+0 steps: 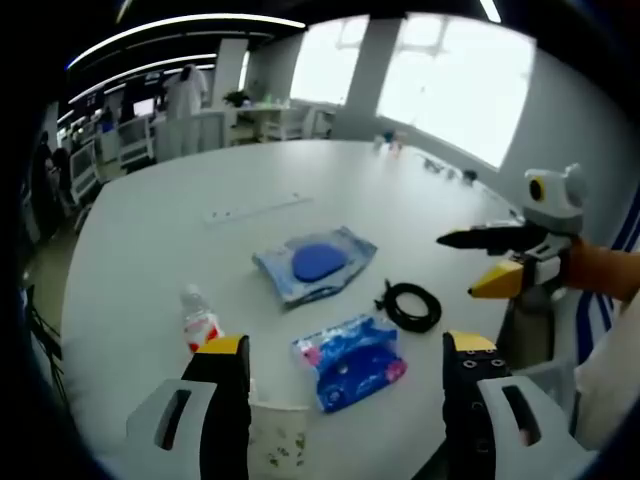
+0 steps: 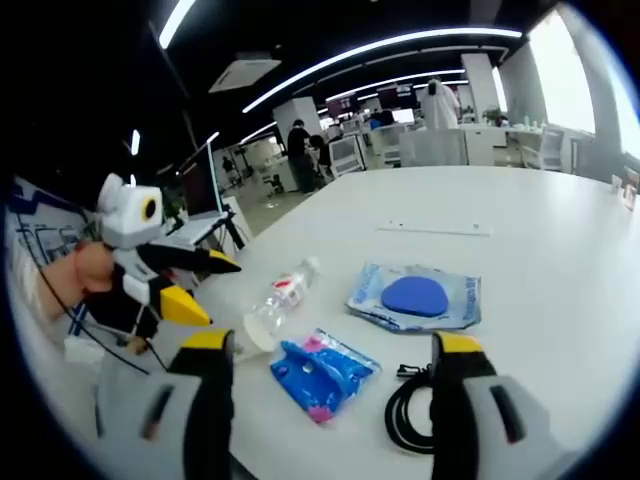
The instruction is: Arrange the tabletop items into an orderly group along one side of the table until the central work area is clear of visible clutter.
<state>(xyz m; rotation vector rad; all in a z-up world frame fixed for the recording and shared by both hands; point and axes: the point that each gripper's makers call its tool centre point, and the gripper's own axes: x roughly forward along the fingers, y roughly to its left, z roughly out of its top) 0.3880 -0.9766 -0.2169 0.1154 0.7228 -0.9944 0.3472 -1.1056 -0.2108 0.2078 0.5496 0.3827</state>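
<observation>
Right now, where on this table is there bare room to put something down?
Bare tabletop stretches beyond the long strip, out to the far edge. It is crowded near you: bottle, blue pouch, blue packet and black cable cluster together.

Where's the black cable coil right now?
In the left gripper view, the black cable coil lies on the white table, right of the blue packet, below the blue-disc pouch.

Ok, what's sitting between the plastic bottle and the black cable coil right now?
The blue-and-pink packet lies between the plastic bottle and the black cable coil, as both the right and left gripper views show.
</observation>
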